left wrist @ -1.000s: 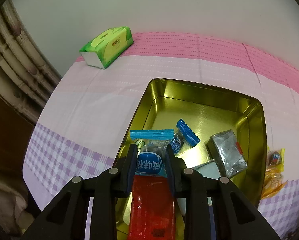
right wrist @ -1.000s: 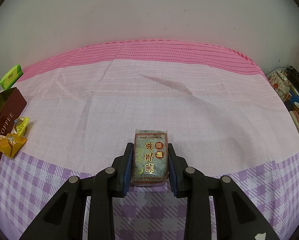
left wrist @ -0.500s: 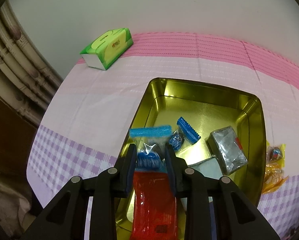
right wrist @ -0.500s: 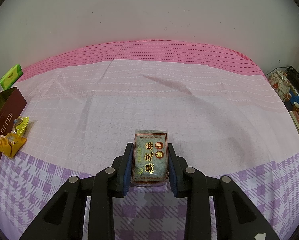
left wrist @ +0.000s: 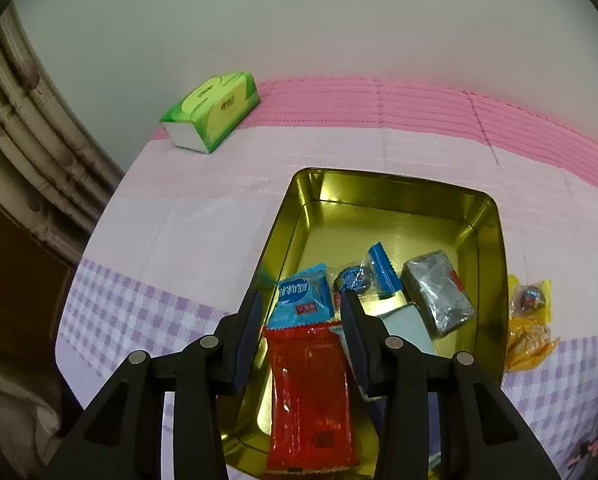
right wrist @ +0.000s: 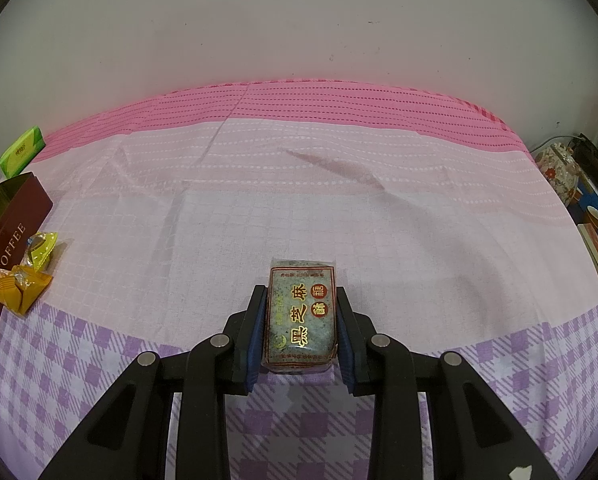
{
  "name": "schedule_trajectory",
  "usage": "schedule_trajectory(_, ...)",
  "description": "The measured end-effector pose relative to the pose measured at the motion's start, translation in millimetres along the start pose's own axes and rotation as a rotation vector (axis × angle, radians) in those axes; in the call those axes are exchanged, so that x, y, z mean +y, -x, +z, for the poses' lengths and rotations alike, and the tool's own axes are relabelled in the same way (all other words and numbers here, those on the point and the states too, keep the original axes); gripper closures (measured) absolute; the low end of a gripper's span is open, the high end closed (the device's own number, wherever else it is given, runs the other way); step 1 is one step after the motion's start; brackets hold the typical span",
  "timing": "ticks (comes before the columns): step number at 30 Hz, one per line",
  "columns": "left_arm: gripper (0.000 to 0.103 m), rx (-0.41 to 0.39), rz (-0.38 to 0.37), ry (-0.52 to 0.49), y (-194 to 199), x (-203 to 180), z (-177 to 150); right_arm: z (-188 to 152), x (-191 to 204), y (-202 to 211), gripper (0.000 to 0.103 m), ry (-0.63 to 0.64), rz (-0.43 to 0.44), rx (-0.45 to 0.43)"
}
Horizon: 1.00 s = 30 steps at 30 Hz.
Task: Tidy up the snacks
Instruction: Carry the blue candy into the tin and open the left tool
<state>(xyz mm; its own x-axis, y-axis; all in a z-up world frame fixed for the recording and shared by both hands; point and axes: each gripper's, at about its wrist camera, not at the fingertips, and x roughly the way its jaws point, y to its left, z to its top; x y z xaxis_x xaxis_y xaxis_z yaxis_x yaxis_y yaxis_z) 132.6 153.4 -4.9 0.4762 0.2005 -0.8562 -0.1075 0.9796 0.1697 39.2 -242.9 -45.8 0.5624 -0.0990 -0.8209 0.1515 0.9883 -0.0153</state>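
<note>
A gold tin [left wrist: 487, 240] stands open on the pink and purple tablecloth. My left gripper [left wrist: 301, 300] hangs over its near end, jaws opening. A blue snack packet [left wrist: 301, 294] lies between the fingers without being pressed, its end resting on a red packet [left wrist: 309, 392] in the tin. Also in the tin are a small blue-wrapped candy [left wrist: 353, 280], a silver packet [left wrist: 439, 296] and a pale blue packet [left wrist: 409, 324]. My right gripper [right wrist: 301, 294] is shut on a dark sesame candy packet [right wrist: 301, 316], just above the cloth.
Yellow-wrapped candies [left wrist: 529, 320] lie on the cloth by the tin's right wall, seen as yellow candies [right wrist: 23, 284] beside the brown tin [right wrist: 7, 216] from the right wrist. A green tissue pack [left wrist: 213, 110] sits at the back left. Cups and clutter [right wrist: 559, 164] crowd the far right.
The left jaws have spread apart and let go of the blue packet, which has dropped flatter into the tin onto the red packet. The right gripper and its packet have not moved.
</note>
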Motion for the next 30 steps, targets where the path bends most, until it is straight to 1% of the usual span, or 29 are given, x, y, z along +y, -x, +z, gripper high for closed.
schedule_trajectory(13, 0.061, -0.033, 0.001, -0.018, 22, 6, -28, 0, -3, 1, 0.073, 0.001, -0.003, 0.000)
schedule_trajectory(18, 0.061, -0.040, -0.007, 0.002, 29, 12, -43, 0, -4, 1, 0.073, 0.001, -0.002, 0.001)
schedule_trajectory(24, 0.060, -0.060, 0.023, 0.007, 34, 19, -59, 1, -5, 0, 0.072, 0.001, -0.008, 0.002)
schedule_trajectory(30, 0.056, -0.082, 0.043, 0.013, 38, 25, -73, 2, -6, 0, 0.072, 0.002, -0.007, 0.002)
